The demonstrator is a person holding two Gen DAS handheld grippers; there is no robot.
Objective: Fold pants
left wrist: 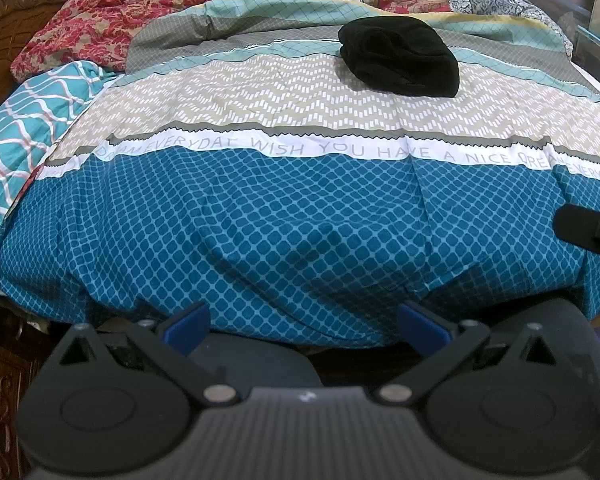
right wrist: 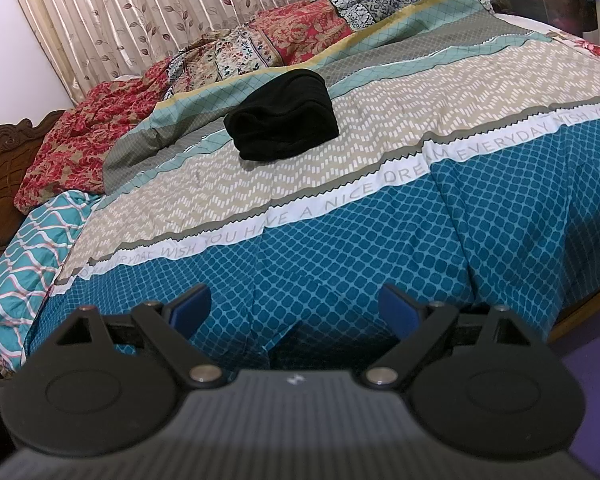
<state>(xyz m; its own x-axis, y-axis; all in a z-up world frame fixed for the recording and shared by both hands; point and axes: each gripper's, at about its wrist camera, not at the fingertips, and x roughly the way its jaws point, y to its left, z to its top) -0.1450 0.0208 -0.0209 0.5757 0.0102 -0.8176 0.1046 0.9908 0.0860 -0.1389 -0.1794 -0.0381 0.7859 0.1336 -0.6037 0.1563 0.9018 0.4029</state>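
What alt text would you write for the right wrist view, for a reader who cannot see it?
A compact bundle of black pants lies on a patterned bedspread, far beyond the open, empty right gripper at the bed's near edge. A red floral quilt is bunched behind, before beige leaf-print curtains.

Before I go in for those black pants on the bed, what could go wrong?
1. The black pants lie bunched far across the bedspread, while the left gripper and right gripper hang open near the bed's edge, so reaching may mean leaning.
2. A low grab could pinch the wrinkled bedspread too.
3. The layers look indistinct, so you might lift only one.
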